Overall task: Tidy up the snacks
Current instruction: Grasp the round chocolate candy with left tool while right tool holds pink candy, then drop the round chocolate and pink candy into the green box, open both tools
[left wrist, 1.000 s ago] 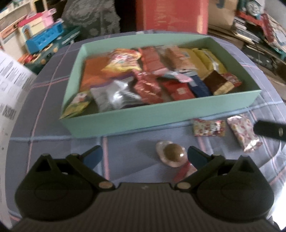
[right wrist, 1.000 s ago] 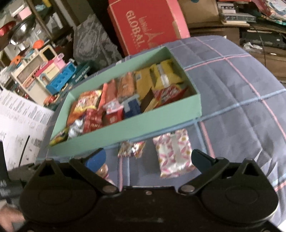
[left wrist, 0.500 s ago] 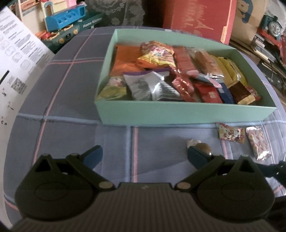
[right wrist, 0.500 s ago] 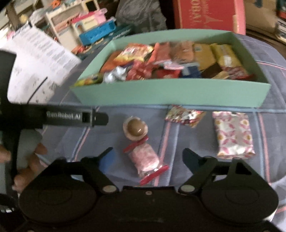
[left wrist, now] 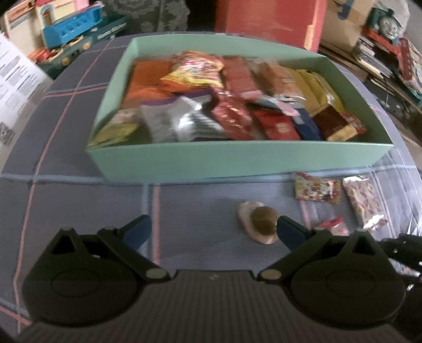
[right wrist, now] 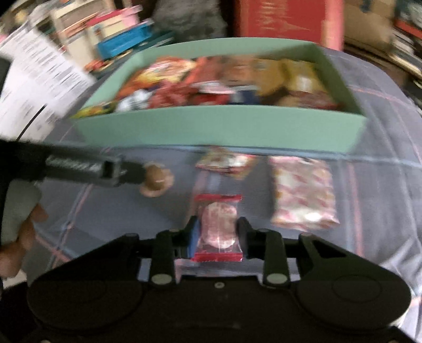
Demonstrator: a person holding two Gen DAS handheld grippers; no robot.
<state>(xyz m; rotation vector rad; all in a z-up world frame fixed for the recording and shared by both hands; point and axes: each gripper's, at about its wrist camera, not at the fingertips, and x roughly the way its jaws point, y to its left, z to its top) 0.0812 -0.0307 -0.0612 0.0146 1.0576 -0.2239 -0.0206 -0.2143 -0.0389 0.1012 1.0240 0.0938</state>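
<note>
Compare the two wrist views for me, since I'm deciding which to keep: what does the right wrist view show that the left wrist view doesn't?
Only the right wrist view shows the right gripper closed on the red-edged candy packet, plus a hand holding the left gripper's handle. Only the left wrist view shows the left gripper open, its right finger beside the brown round snack, and a toy train. Both show the green box full of snacks and two patterned packets in front.

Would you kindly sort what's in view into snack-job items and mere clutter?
Job: green box, round-cake packet in right gripper, chocolate cup, two flowery packets, left gripper.
Clutter: red carton, toy train, printed sheet.
</note>
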